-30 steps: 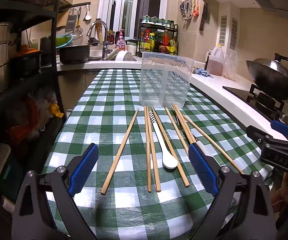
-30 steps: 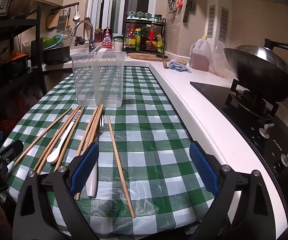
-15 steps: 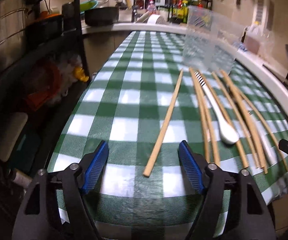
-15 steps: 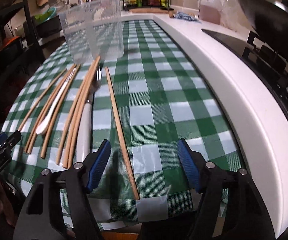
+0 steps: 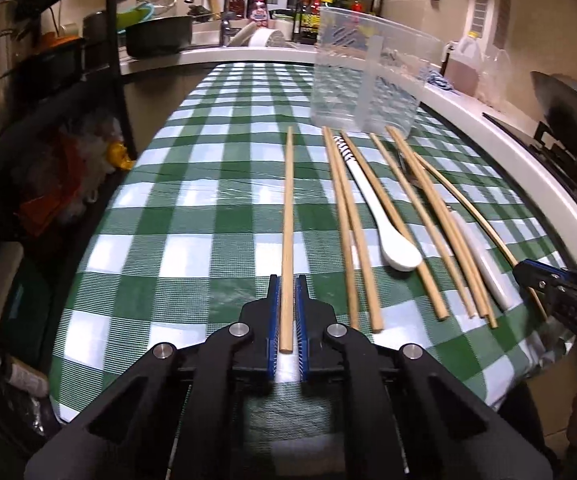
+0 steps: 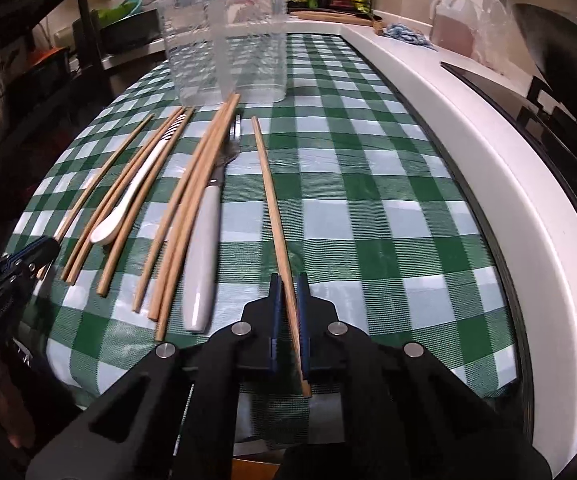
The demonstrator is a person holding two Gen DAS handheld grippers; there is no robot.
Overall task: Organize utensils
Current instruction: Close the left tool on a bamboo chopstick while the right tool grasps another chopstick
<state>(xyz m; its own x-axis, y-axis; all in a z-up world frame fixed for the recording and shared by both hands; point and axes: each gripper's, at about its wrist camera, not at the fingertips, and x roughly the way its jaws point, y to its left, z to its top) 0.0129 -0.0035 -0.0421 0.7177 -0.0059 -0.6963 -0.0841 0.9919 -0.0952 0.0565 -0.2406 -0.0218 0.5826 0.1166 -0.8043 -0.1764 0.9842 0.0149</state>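
Both cameras sit low at the near edge of the checked surface (image 5: 208, 208), close over it, facing down its length toward the sink wall. The left view looks from the shelf side, the right from the stove side. They share the clear container (image 5: 368, 80) (image 6: 228, 40).

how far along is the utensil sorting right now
Just starting: the clear holder looks empty. In hand: the left gripper is closed on the leftmost chopstick, the right gripper on the rightmost chopstick. Left on the cloth: other chopsticks, the white spoon and the fork.
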